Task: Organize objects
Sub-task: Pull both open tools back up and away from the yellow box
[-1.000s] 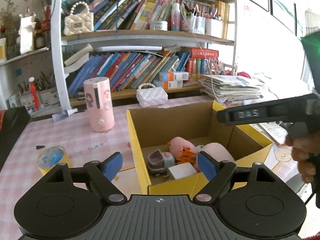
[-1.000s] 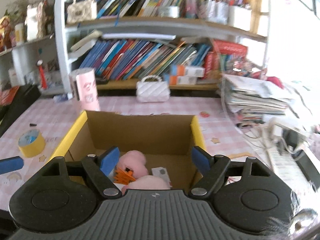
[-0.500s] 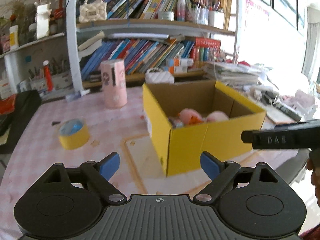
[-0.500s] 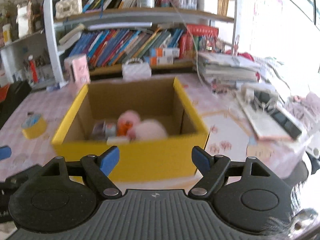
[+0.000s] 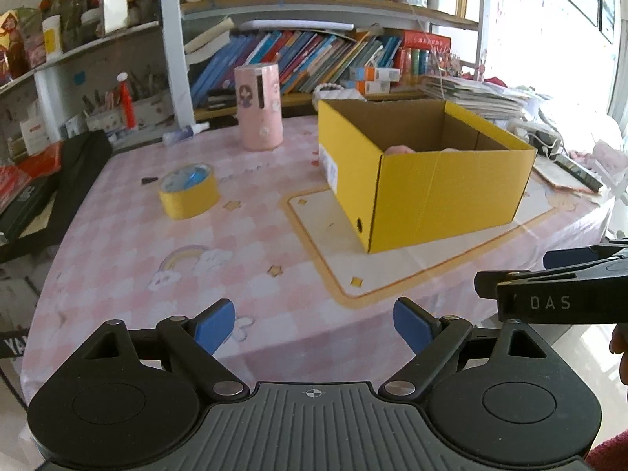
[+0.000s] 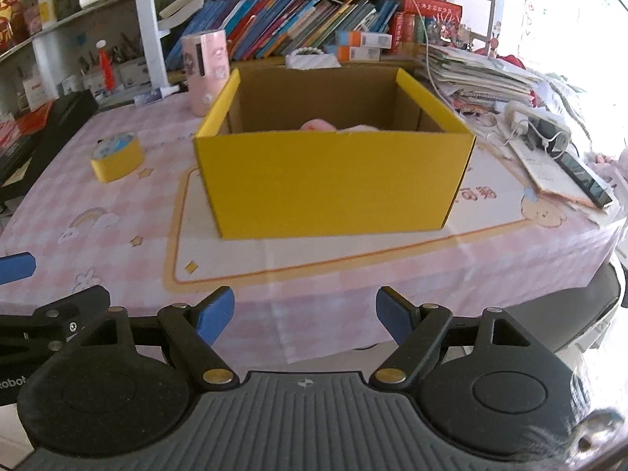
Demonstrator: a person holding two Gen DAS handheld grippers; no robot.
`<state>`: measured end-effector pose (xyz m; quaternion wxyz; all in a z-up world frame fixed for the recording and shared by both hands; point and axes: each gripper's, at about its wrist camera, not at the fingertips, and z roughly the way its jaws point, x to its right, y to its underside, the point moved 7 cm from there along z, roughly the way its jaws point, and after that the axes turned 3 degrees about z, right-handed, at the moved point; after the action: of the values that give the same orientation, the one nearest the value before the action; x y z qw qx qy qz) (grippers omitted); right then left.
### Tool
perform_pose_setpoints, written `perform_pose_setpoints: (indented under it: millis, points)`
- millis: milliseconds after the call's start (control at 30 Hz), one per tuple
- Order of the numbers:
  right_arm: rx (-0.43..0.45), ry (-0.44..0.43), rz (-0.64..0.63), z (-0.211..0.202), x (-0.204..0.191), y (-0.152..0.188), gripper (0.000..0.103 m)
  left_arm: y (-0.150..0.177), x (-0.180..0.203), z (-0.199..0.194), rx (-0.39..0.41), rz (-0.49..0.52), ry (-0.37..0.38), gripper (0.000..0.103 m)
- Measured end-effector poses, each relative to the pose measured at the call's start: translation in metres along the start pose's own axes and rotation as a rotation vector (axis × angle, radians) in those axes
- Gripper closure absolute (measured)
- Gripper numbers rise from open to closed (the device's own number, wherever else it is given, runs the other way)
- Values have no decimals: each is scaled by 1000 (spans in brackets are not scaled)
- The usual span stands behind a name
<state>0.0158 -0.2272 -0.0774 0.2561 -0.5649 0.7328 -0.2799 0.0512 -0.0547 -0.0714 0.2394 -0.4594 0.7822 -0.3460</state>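
Observation:
A yellow cardboard box point(image 5: 447, 192) point(image 6: 333, 180) stands open-topped on the pink checked tablecloth point(image 5: 157, 251). Only the tops of pink soft toys point(image 5: 398, 150) point(image 6: 318, 124) show over its rim; whatever else it holds is hidden. My left gripper point(image 5: 314, 324) hangs open over the table's near edge, well short of the box, nothing between its blue pads. My right gripper point(image 6: 304, 316) is open too, empty, facing the box's front wall from the table edge. In the left wrist view the right gripper point(image 5: 557, 271) shows side-on at the right.
A yellow tape roll point(image 5: 189, 190) point(image 6: 117, 157) lies left of the box. A pink cylinder point(image 5: 259, 106) point(image 6: 206, 70) stands behind it, before crowded bookshelves point(image 5: 314, 55). Stacked papers and a power strip point(image 6: 537, 127) sit at the right; black cases point(image 5: 47, 192) at the left.
Both grippers have pulled back from above the box to the table's near edge and sunk lower. The toys inside have dropped out of sight behind the box walls. The left jaws widened slightly.

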Motion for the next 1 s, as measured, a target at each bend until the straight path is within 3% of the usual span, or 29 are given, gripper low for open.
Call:
perform_pose_setpoints:
  millis: [1000]
  points:
    - [-5,-140,-142,-18,-90,25,25,38,-62,-48,9,-78,-105,12]
